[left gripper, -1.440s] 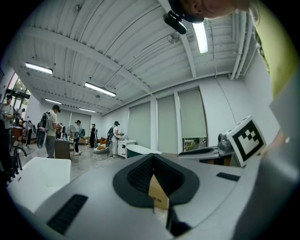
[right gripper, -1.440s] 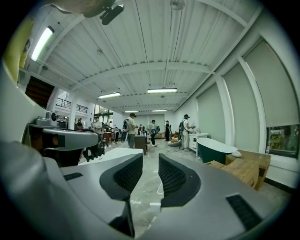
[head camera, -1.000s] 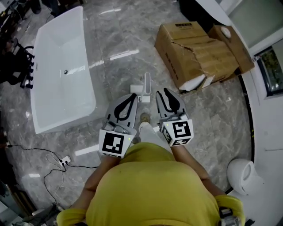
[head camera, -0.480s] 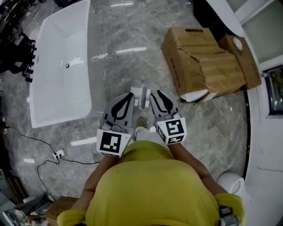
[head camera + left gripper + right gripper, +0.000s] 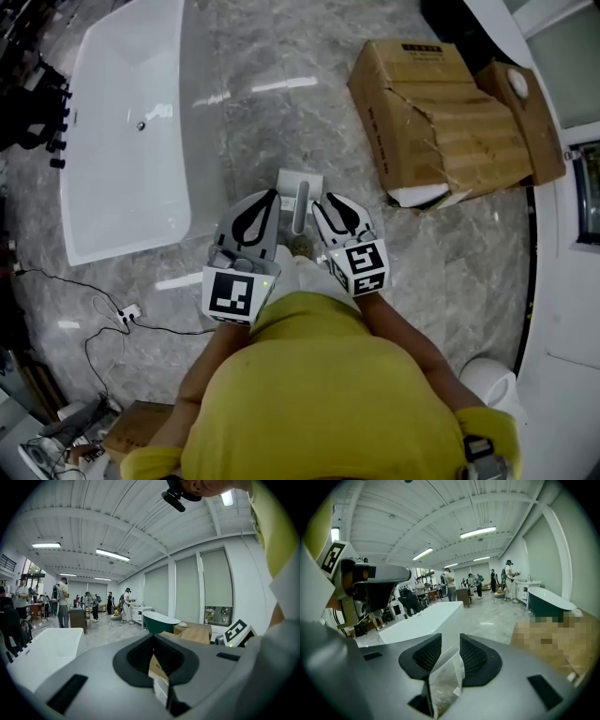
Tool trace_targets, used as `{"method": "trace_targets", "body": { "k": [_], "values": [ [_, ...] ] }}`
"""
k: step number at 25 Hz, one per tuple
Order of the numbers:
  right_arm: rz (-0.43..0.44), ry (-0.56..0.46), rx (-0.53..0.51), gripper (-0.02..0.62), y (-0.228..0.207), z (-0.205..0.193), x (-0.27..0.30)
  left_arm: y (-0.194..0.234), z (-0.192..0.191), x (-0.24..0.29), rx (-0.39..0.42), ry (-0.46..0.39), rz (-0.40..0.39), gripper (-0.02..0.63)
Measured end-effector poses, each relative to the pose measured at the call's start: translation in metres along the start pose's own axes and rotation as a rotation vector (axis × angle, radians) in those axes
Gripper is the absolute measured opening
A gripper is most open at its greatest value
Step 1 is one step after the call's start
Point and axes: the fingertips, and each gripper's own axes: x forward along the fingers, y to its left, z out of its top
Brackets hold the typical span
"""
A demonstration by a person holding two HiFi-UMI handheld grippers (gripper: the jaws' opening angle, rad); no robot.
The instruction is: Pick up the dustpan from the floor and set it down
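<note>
The right gripper (image 5: 450, 641) has its ribbed black pads parted and easing wider. A pale, see-through piece with crumbs on it shows low in the gap, and neither pad presses on it. The left gripper (image 5: 152, 641) has its tips pressed together, pinching nothing, and a bit of brown card shows through the slit behind them. Both grippers point away from the person in the yellow top (image 5: 319, 394), side by side and tilted a little down. The white dustpan (image 5: 300, 202) sits on the grey marble floor (image 5: 281, 103) in the narrow space between their tips, just beside each, its handle running back toward the person. A white bathtub (image 5: 127, 122) stands off to the left, and a torn cardboard box (image 5: 441, 112) is well apart to the right. A power strip (image 5: 128, 312) with its cable lies near the person's left side.
</note>
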Motion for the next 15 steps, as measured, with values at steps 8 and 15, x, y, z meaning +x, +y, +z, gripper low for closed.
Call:
{"method": "trace_targets", "body": {
  "k": [8, 15],
  "values": [
    [0.076, 0.105, 0.165, 0.160, 0.000, -0.033, 0.025, 0.010, -0.021, 0.017, -0.013, 0.087, -0.051, -0.002],
    [0.158, 0.164, 0.372, 0.189, 0.004, -0.057, 0.035, 0.019, -0.037, 0.032, -0.032, 0.138, -0.079, -0.002]
  ]
}}
